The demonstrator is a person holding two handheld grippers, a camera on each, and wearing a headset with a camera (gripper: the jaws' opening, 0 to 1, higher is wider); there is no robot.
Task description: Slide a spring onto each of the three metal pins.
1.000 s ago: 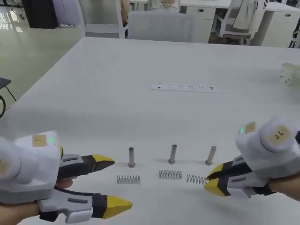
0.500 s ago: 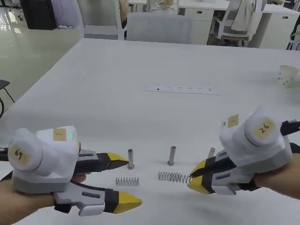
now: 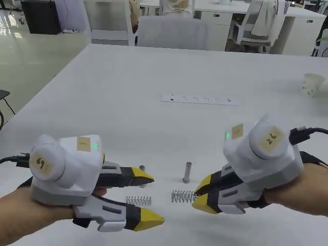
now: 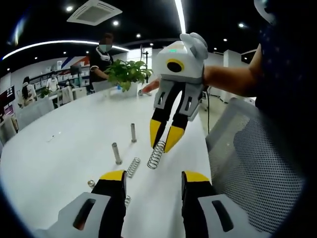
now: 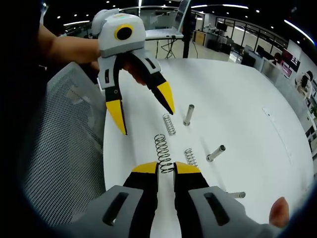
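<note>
Left tongs (image 3: 148,199) at 8 o'clock: jaws apart, empty. Loose spring (image 3: 137,200) on tabletop (image 3: 154,118) by the tips. Held spring (image 3: 183,196), with pin (image 3: 187,172) upright at its 12 o'clock. Right tongs (image 3: 197,196) at 4 o'clock: clamped on held spring's end.

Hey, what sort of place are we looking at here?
Probably an open-plan office: a long white table with a power strip, office chairs and more desks behind it, plus a potted plant and a ceiling air-conditioning vent.
</note>
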